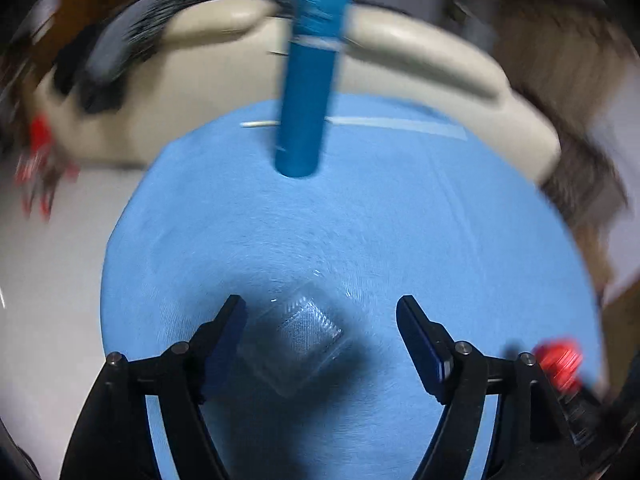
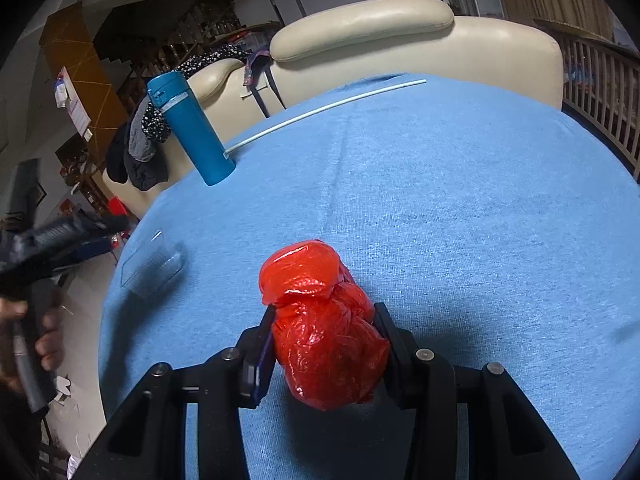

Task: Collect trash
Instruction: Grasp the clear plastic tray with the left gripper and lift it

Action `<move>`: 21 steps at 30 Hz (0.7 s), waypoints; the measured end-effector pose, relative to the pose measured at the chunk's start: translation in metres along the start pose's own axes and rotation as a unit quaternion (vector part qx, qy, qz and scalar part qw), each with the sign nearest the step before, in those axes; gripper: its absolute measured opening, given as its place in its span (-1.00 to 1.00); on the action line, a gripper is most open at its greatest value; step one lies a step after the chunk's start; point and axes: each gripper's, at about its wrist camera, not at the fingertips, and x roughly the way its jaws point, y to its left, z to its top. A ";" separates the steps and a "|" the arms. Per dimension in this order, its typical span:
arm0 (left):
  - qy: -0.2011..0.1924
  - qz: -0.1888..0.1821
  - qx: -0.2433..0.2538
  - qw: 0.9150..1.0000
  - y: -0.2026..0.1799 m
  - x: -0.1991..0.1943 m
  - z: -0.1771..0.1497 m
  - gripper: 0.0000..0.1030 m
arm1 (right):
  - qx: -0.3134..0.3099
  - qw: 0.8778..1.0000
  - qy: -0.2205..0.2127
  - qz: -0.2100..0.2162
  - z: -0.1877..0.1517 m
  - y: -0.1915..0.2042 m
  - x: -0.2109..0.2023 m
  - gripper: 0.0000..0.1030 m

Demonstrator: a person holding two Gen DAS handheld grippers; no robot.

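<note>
On a table covered in blue cloth [image 2: 440, 200], the right gripper [image 2: 324, 320] is clamped around a crumpled red plastic bag [image 2: 320, 320]. The left gripper [image 1: 320, 312] stands spread apart and empty above a clear plastic container [image 1: 296, 344] lying near the cloth's edge. A blue bottle [image 2: 188, 128] stands farther back, beside a white straw [image 2: 320, 110].

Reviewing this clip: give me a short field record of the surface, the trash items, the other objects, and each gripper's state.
surface: blue cloth over a table
left gripper: open, above a clear plastic container lying on the cloth
right gripper: shut on a red plastic bag
other objects: blue bottle standing upright, white straw lying near the far edge
background: cream sofa
</note>
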 end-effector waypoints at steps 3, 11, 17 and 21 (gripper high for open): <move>0.015 -0.029 0.083 0.996 -0.005 0.009 -0.004 0.51 | 0.005 1.000 -0.004 -0.003 -0.001 -0.006 -0.007 -0.09; 0.057 0.002 0.166 0.984 0.004 0.035 -0.014 0.31 | 0.019 1.000 -0.001 -0.003 -0.001 -0.009 -0.004 -0.09; 0.049 -0.004 0.141 0.989 0.001 0.023 -0.018 -0.15 | -0.003 1.000 -0.004 0.002 0.001 0.011 -0.008 -0.09; 0.046 -0.018 0.125 0.991 -0.006 0.015 -0.027 -0.16 | -0.007 1.000 -0.008 0.002 -0.003 0.019 -0.015 -0.09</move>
